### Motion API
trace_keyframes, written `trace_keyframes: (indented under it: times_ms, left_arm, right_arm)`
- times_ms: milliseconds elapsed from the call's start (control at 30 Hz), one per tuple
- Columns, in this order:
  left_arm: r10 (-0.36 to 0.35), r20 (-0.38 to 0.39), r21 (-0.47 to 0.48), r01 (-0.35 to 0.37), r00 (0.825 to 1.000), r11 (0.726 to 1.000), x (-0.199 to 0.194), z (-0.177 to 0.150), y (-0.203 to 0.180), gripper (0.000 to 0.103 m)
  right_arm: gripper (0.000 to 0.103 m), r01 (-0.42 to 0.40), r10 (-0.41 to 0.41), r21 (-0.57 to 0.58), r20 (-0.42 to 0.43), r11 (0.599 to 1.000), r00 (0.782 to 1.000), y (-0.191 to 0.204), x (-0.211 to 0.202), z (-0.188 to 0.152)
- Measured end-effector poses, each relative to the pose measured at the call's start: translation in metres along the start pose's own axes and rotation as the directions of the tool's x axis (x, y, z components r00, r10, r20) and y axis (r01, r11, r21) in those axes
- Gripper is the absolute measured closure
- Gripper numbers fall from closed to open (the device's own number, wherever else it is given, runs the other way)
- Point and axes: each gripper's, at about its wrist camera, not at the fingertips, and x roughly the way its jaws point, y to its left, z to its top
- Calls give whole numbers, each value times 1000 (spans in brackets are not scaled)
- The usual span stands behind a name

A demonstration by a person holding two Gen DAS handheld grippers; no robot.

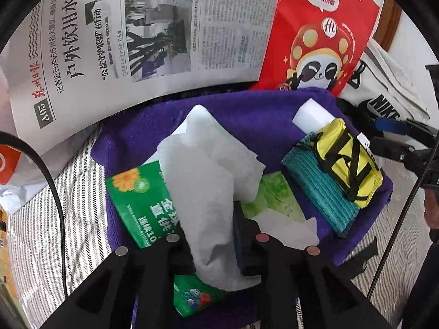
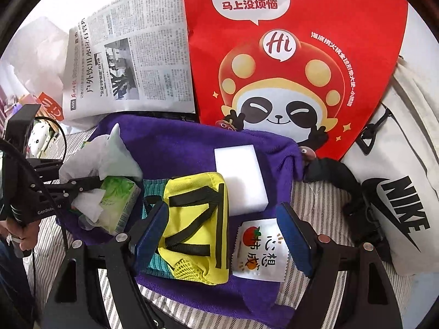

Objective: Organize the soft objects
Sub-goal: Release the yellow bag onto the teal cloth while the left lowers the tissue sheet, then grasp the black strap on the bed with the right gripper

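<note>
- While the left gripper points down at the purple towel, its jaws stand only narrowly apart, with a white tissue bunched in the gap. I cannot tell whether the pads are biting it.
- That tissue rises toward 12 o'clock over a green tissue pack, hiding the pack's middle.
- Over to the right gripper: jaws spread wide, holding nothing. They straddle a yellow pouch and a white sachet on the towel. Contact between the 9 o'clock pad and the pouch is hard to judge.
- A white sponge block lies at 12 o'clock of the pouch, partly under it.
- Only the right wrist view shows the sachet's print. The left wrist view shows the teal cloth under the pouch far better.
- Both views cut off the newspaper and red panda bag at 12 o'clock.
</note>
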Motion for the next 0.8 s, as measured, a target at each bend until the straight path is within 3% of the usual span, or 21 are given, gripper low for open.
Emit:
trace_keyframes:
  times_ms: [100, 167, 233, 600, 800]
  left_arm:
    - [21, -5, 25, -21, 1000, 999, -6, -1, -2, 68]
    - [11, 6, 41, -11, 1000, 999, -12, -1, -2, 48]
    - [25, 22, 61, -26, 999, 998, -20, -2, -4, 42]
    - [29, 55, 23, -30, 998, 999, -45, 4, 10, 41]
    - [9, 78, -35, -6, 997, 999, -60, 7, 24, 41]
  right_arm:
    - [23, 5, -5, -4, 4, 1000, 1000, 0, -2, 1]
    - [23, 7, -7, -7, 6, 1000, 1000, 1, -3, 1]
    - [23, 11, -10, -9, 9, 1000, 1000, 2, -4, 1]
    - [23, 50, -49, -27, 40, 998, 998, 11, -22, 2]
    - [23, 30, -29, -40, 23, 999, 999, 27, -44, -32]
